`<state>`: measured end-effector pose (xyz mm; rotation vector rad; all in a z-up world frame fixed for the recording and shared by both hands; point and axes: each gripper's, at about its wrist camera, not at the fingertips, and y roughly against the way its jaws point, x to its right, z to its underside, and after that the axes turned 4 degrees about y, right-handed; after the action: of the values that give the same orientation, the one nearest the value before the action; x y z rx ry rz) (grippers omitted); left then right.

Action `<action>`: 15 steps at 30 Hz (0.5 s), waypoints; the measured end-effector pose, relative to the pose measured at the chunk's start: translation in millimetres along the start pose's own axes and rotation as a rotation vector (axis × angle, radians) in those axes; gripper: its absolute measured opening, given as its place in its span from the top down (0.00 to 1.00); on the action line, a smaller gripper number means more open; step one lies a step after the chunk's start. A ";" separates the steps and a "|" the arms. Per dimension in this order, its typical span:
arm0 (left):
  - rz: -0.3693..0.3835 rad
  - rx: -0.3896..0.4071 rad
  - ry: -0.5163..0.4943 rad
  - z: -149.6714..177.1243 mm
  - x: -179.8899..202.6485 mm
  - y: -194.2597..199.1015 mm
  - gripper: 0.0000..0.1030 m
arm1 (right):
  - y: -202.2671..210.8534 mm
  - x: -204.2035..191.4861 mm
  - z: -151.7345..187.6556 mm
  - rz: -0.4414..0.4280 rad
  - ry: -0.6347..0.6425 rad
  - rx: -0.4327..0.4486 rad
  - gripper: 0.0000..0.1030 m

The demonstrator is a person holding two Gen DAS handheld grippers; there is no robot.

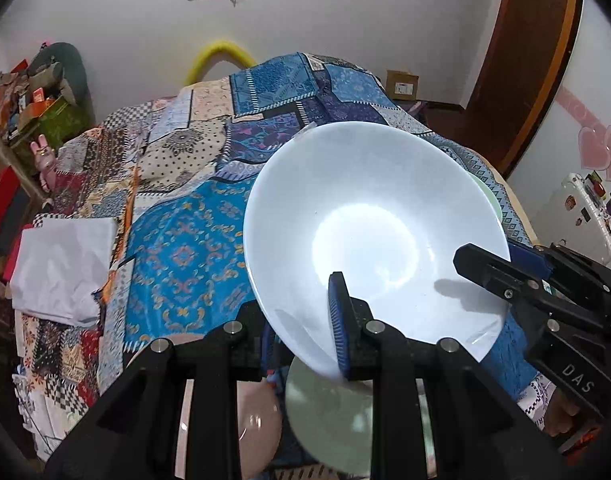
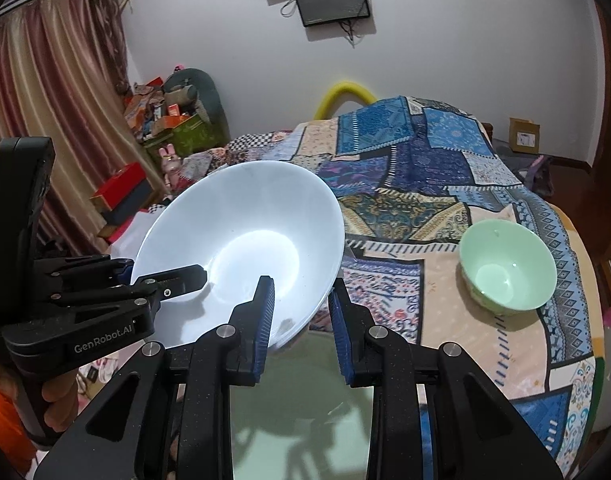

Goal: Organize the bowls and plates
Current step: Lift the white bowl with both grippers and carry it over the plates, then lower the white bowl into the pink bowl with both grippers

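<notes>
- Both tools clamp the white bowl [image 2: 241, 240] rim: left tool [image 1: 305, 332], right tool [image 2: 301, 320]
- Keep it level; lower toward the green plate [image 2: 305, 408], clear of the green bowl [image 2: 505, 268]

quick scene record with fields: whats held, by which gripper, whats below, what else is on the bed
held: large white glass bowl, tilted, off the bed
left gripper: shut on its near rim
right gripper: shut on the rim
below: pale green plate; pink plate
elsewhere: small mint green bowl upright on patchwork bedspread
</notes>
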<state>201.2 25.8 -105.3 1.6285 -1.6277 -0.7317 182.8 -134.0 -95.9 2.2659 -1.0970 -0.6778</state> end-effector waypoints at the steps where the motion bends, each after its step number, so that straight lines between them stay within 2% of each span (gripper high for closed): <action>1: -0.001 0.002 0.004 2.5 -1.9 3.2 0.77 | 0.3 -3.5 0.6 -0.004 0.004 -0.001 0.75; 15: -0.027 -0.003 0.093 47.1 -51.5 35.0 0.77 | -10.5 -55.6 17.0 -0.079 0.064 -0.049 0.75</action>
<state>140.2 74.4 -109.5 1.6608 -1.5414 -0.6619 147.4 -87.3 -103.7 2.2830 -0.9545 -0.6518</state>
